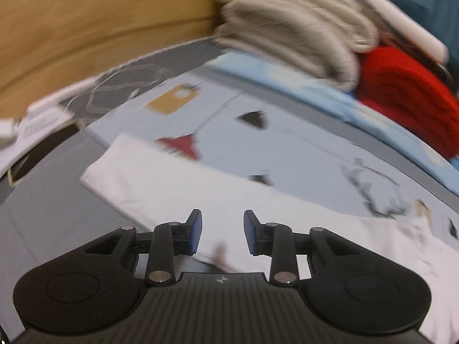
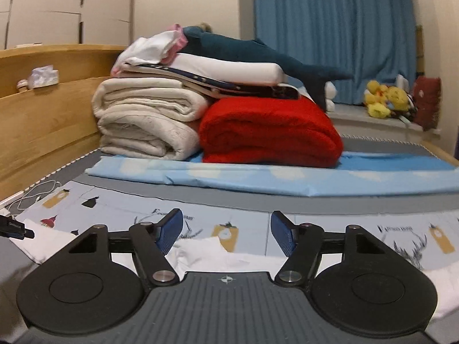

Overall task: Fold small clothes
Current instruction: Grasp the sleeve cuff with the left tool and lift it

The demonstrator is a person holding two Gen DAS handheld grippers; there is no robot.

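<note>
left wrist view, garment: the white garment (image 1: 218,197) lies flat on the printed bed sheet (image 1: 301,132), directly under and ahead of the left hand-held gripper (image 1: 222,233). It's motion-blurred, so I can't say if it's a tee or something else.
left wrist view, long axis: the cloth runs as a band from upper left down to lower right across the frame, so its length sits crosswise to the fingers, not along them.
left wrist view, gripper state: fingers parted with a clear gap between the blue pads (image 1: 196,233), nothing in between. It hovers over the near edge of the cloth.
left wrist view, background: a cream blanket (image 1: 289,28) and a red blanket (image 1: 407,106) are stacked well beyond, out of the way.
right wrist view, garment: same white garment (image 2: 229,255), here just ahead of and below the right hand-held gripper (image 2: 226,236), with a raised fold or corner poking up between the fingers.
right wrist view, gripper state: spread wide, wider than the left one looks, and holding nothing.
right wrist view, who's nearer: honestly both are right on top of it. The left gripper's tip (image 2: 17,229) shows at the far left edge, so my guess is each one has an end of the cloth.
right wrist view, next move: I'd reckon both pinch the near edge and carry it away toward the blue folded sheet (image 2: 258,177), folding across the short way.
</note>
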